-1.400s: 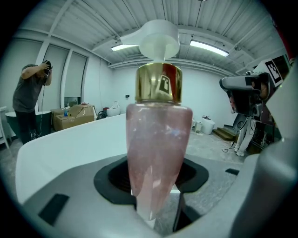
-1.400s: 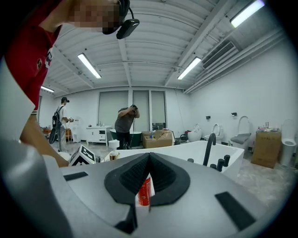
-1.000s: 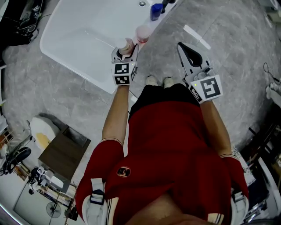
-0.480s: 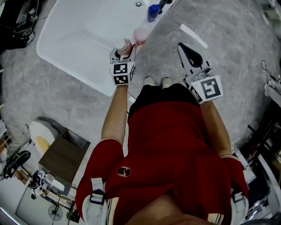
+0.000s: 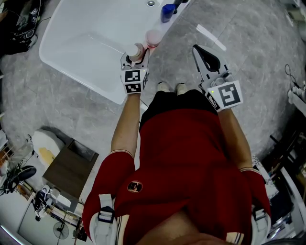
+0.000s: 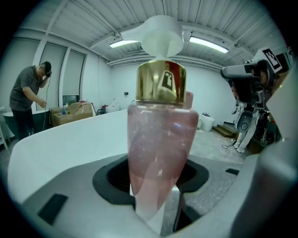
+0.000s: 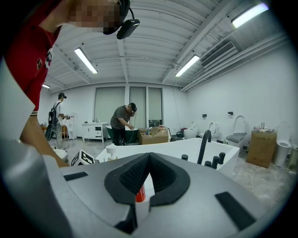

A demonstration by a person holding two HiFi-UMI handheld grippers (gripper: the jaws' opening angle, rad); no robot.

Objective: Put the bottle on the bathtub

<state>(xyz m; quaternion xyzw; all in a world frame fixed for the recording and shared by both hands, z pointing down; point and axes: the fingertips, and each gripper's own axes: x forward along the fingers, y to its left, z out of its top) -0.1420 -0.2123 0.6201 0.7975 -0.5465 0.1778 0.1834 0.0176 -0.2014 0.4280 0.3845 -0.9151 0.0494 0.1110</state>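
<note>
A pink bottle [image 5: 135, 50] with a gold collar and white pump cap stands upright between the jaws of my left gripper [image 5: 136, 56], which is shut on its body. It hovers at the near rim of the white bathtub [image 5: 71, 60]. In the left gripper view the pink bottle [image 6: 160, 153] fills the middle, the left gripper [image 6: 158, 195] pressed around it and the bathtub [image 6: 56, 139] behind. My right gripper [image 5: 197, 50] hangs over the floor to the right, shut with nothing held. In its own view the right gripper [image 7: 149, 160] has its pads together, with the bathtub [image 7: 186, 149] ahead.
A second pink bottle [image 5: 154, 37] and a blue bottle [image 5: 167, 12] stand on the tub rim near a black faucet [image 7: 203, 144]. A brown cabinet [image 5: 71, 165] and clutter lie at lower left. A person [image 6: 27, 104] works in the background.
The left gripper with the bottle has shifted only slightly beside the tub rim. The right gripper has stayed where it was.
</note>
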